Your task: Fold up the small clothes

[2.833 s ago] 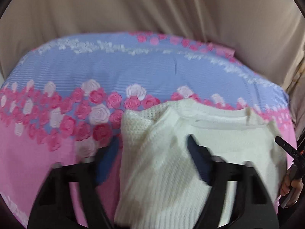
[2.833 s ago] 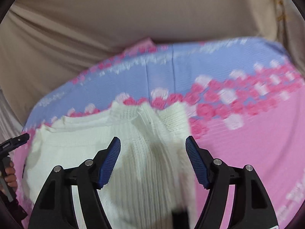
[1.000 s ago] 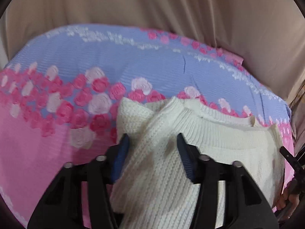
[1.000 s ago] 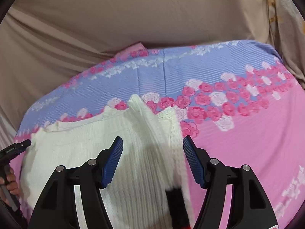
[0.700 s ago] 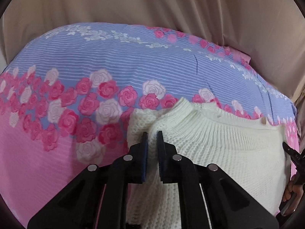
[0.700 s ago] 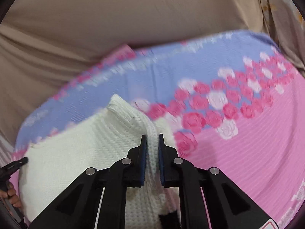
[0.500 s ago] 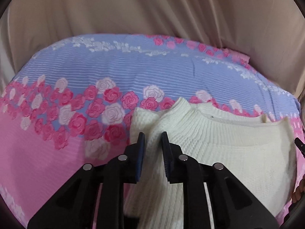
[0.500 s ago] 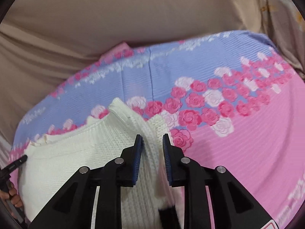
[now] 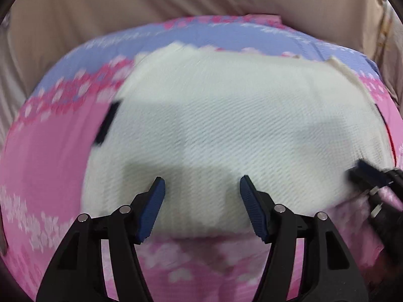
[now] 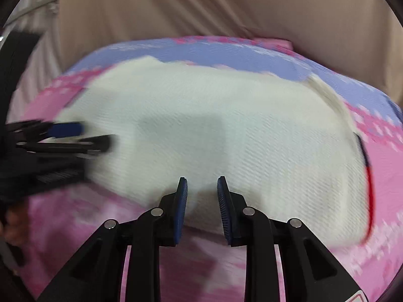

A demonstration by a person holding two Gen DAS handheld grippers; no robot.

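Left gripper (image 9: 202, 202): your jaws stand spread wide, blue pads (image 9: 151, 210) clear of the cloth and pinching nothing; the tips hang just over the near hem. In the right wrist view the same tool shows at the left edge (image 10: 75, 136), blurred, beside the garment's left side.

White knit sweater (image 9: 226, 130): it lies flat on the bedsheet, folded into a broad block, directly ahead of your left fingers and reaching past them on both sides. A dark strip (image 9: 107, 123) shows at its left edge; what it is cannot be told through the blur.

Bedsheet (image 9: 50, 151): pink in front with white flowers, a band of pink roses, then lilac-blue at the back, under the whole sweater.

Right gripper (image 10: 202, 202): your jaws stand a narrow gap apart, gripping nothing, tips over the sweater's (image 10: 214, 130) near hem, the garment stretching ahead and to either side. In the left wrist view this tool sits at the far right (image 9: 365, 176), touching or just beside the sweater's right edge.

Red and dark trim (image 10: 369, 176): it runs along the sweater's right edge.

Beige drape (image 10: 201, 5): it hangs behind the bed.
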